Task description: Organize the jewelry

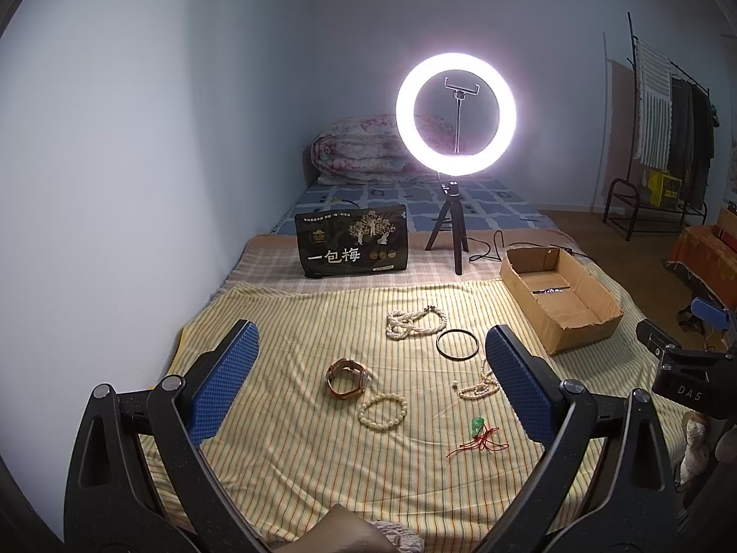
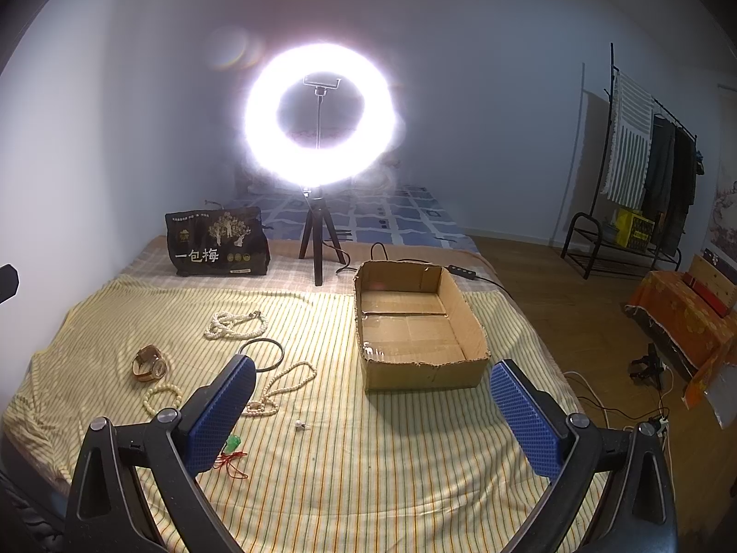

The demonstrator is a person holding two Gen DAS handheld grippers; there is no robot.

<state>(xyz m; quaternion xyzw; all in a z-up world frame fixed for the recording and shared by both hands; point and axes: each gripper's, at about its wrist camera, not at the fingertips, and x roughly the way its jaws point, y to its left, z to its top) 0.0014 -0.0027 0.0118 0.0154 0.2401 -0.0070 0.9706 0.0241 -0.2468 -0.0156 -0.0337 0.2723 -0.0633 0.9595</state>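
Note:
Jewelry lies on a yellow striped cloth point(image 1: 285, 322): a white bead necklace point(image 1: 416, 321), a black bangle point(image 1: 458, 344), a brown watch point(image 1: 348, 378), a cream bead bracelet point(image 1: 383, 411), a pearl strand point(image 1: 479, 385) and a green pendant on red cord point(image 1: 479, 435). In the right wrist view I see the necklace point(image 2: 236, 325), bangle point(image 2: 262, 355), watch point(image 2: 149, 363), bracelet point(image 2: 161, 398), pearl strand point(image 2: 283, 387), pendant point(image 2: 233, 443) and a small pearl earring point(image 2: 301, 425). An open cardboard box point(image 2: 417, 322) stands empty on the right. My left gripper point(image 1: 371, 387) and right gripper point(image 2: 373, 414) are both open and empty above the cloth.
A lit ring light on a tripod point(image 1: 456, 113) stands behind the cloth, with a black snack bag point(image 1: 352, 242) to its left. Cables point(image 2: 488, 281) run behind the box. A clothes rack point(image 2: 645, 175) and an orange-covered stand point(image 2: 686, 318) are off to the right on the floor.

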